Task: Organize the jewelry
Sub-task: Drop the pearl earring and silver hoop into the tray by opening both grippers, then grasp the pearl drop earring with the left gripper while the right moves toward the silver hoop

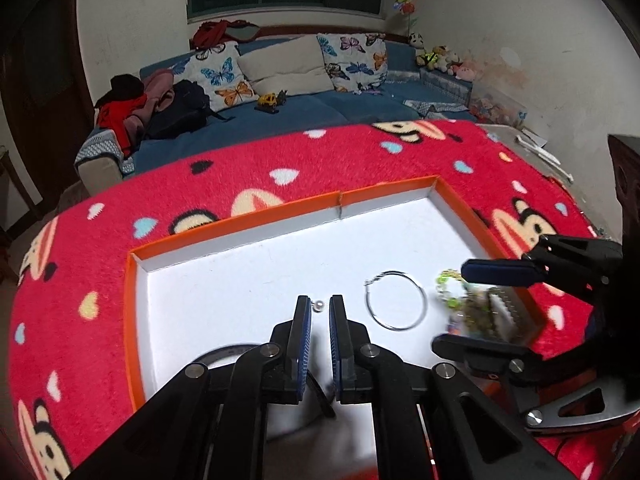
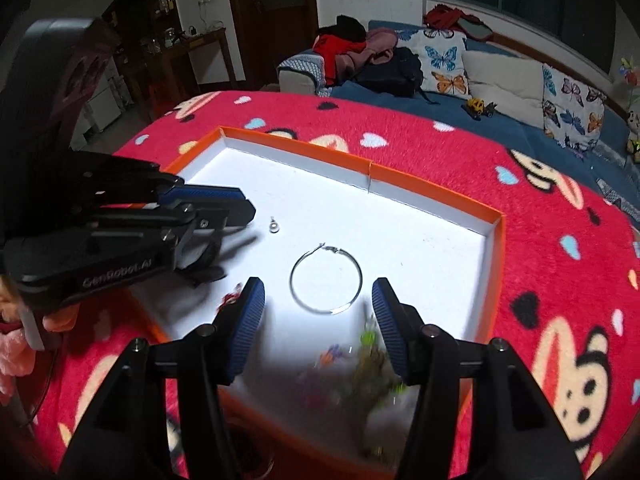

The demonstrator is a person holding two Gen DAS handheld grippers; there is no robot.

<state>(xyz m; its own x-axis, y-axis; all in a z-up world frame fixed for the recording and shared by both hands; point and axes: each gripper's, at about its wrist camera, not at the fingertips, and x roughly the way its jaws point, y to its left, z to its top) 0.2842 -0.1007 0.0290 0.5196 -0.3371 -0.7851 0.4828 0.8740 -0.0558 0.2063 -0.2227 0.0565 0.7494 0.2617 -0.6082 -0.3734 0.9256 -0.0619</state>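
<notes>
A white tray with an orange rim (image 1: 240, 222) (image 2: 440, 190) lies on the red blanket. In it lie a small pearl stud (image 1: 318, 305) (image 2: 274, 227), a thin silver hoop (image 1: 396, 300) (image 2: 326, 278) and a blurred pile of colourful beaded jewelry (image 1: 468, 304) (image 2: 360, 356). My left gripper (image 1: 320, 310) (image 2: 250, 210) hovers over the tray with its jaws narrowly apart and the pearl just beyond the tips, nothing held. My right gripper (image 2: 318, 300) (image 1: 472, 304) is wide open over the beaded pile, with the hoop just ahead of it.
The red cartoon-print blanket (image 1: 320, 160) covers the table all around the tray. Behind it stands a blue sofa (image 1: 300, 116) with butterfly cushions, a backpack and clothes. A dark round object (image 1: 224, 354) shows under my left gripper.
</notes>
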